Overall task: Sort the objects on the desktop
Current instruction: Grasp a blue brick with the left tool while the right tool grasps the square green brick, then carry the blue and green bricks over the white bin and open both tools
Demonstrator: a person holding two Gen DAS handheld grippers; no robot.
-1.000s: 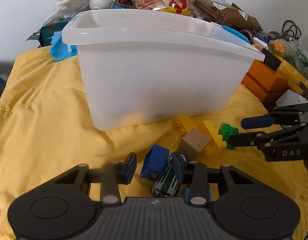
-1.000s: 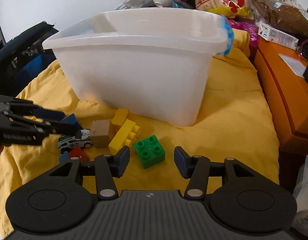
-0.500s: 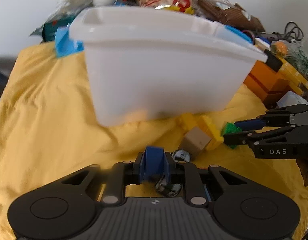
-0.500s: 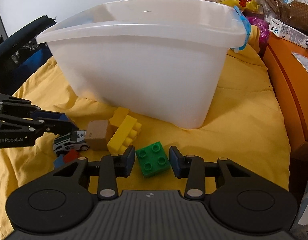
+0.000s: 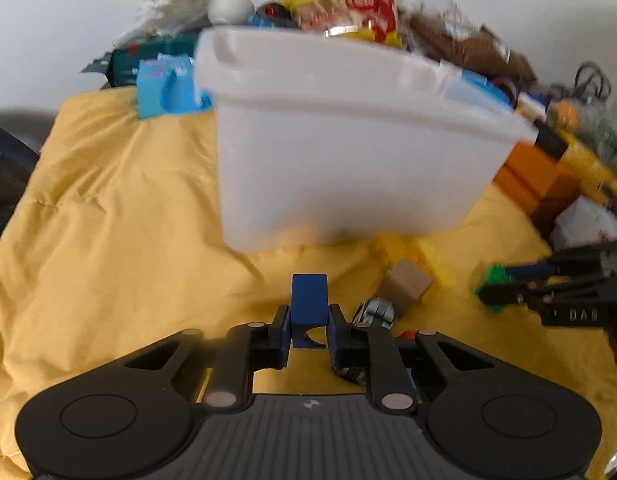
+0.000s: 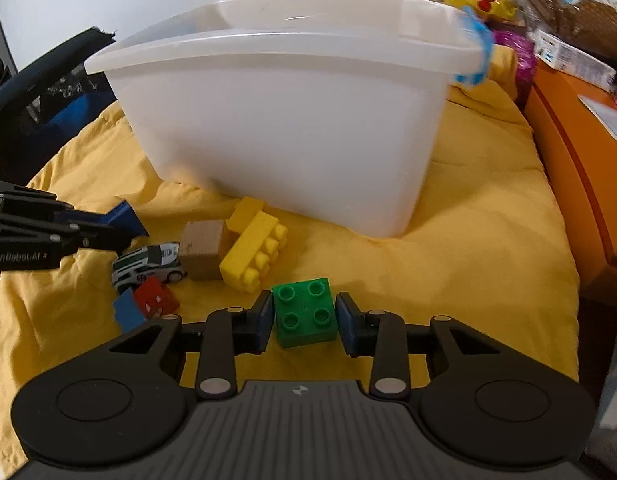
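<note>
Blue block (image 5: pixel 308 300) is clamped in the left gripper (image 5: pixel 308 330); only the right view shows the right gripper (image 6: pixel 304 322) closing around the green brick (image 6: pixel 304 312), with bare yellow cloth (image 6: pixel 488 260) beside it.

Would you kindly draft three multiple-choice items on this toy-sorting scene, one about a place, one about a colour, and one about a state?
1. Where does the toy car lie?
A. inside the white bin
B. on the yellow cloth, beside the wooden cube
C. on the orange box

2. What colour is the studded brick between the right gripper's fingers?
A. green
B. red
C. white

3. What state is the left gripper in?
A. wide open over bare cloth
B. shut on nothing
C. shut on the blue block

Answers:
1 B: the car rests on the yellow cloth next to the wooden cube, in front of the white bin.
2 A: the four-stud brick is green; the jaws are closing around it.
3 C: both pads press the blue block's sides, holding it off the cloth.
</note>
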